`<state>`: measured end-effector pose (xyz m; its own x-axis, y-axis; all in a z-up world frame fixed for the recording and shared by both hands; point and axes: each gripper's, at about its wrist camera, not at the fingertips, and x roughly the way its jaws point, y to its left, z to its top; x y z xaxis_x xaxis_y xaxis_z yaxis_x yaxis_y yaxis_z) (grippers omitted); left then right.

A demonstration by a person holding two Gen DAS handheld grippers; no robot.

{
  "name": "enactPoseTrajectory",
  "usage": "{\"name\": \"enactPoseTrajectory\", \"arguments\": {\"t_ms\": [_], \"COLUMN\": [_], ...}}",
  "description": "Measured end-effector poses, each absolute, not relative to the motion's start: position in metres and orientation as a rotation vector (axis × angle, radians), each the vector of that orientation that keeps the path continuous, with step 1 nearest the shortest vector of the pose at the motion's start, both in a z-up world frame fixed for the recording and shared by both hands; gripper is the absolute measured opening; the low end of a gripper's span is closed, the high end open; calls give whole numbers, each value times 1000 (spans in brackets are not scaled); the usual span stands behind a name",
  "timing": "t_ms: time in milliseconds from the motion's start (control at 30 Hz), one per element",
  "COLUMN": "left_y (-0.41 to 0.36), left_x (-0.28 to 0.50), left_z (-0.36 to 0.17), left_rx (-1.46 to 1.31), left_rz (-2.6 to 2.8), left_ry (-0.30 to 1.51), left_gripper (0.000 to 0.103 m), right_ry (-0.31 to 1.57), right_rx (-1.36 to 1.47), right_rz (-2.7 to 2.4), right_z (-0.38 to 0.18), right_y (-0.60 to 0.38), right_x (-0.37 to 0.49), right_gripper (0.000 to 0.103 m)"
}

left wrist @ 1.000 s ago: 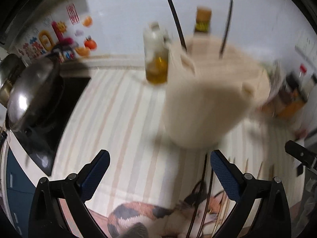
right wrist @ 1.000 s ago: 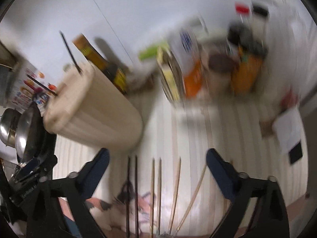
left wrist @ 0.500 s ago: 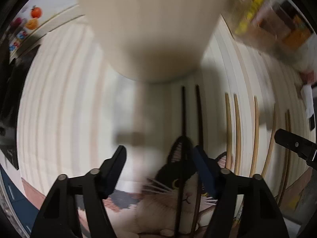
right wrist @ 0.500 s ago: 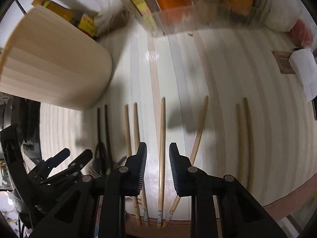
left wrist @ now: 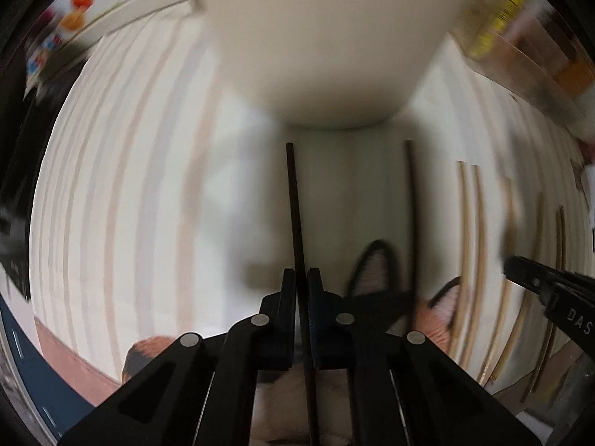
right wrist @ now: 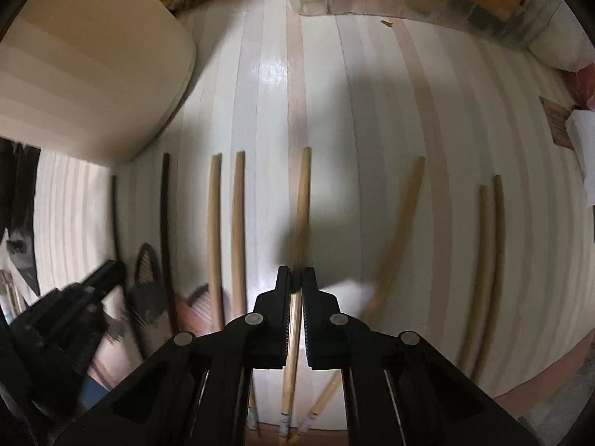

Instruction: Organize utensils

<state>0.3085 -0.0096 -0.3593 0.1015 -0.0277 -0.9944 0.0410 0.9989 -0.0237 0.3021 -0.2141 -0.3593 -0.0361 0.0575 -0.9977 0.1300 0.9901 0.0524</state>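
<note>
Left gripper [left wrist: 301,282] clamped on black chopstick [left wrist: 294,200] lying below beige holder [left wrist: 327,37] on striped mat [right wrist: 372,111], second black chopstick [left wrist: 410,200] beside it, then right gripper [right wrist: 296,278] clamped on bamboo chopstick [right wrist: 302,204], loose bamboo chopsticks [right wrist: 491,245] further right.

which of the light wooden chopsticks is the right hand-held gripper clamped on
The single one lying alone mid-row, between the right hand-held gripper fingers; the left pair and angled one lie free.

text: "DAS" | on: right tool [left wrist: 557,297], black body | other labels: blurred, unreadable
</note>
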Motion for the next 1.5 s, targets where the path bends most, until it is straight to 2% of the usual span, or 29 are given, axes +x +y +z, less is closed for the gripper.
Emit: {"name": "enactPoseTrajectory", "arguments": {"t_ms": [233,967,1233,1500], "left_y": [19,4,-7,-9], "left_x": [300,298,298,291], "left_z": [-361,-362,-358,-316], "left_rx": [-40,45,35,18], "left_rz": [-30,-35,-44,-62], "left_ry": [1481,1483,1485,1393], "left_gripper": [4,3,3,3], "right_ry": [1669,1703,1643,1543], "right_rx": [86,-2,60,138], "right_rz": [-28,-51,-59,-4], "right_z": [-361,-369,-361,-323], "right_y": [-215,-187,-189,-192], "right_x": [301,319,310,290], "right_gripper": [6,7,6,6]}}
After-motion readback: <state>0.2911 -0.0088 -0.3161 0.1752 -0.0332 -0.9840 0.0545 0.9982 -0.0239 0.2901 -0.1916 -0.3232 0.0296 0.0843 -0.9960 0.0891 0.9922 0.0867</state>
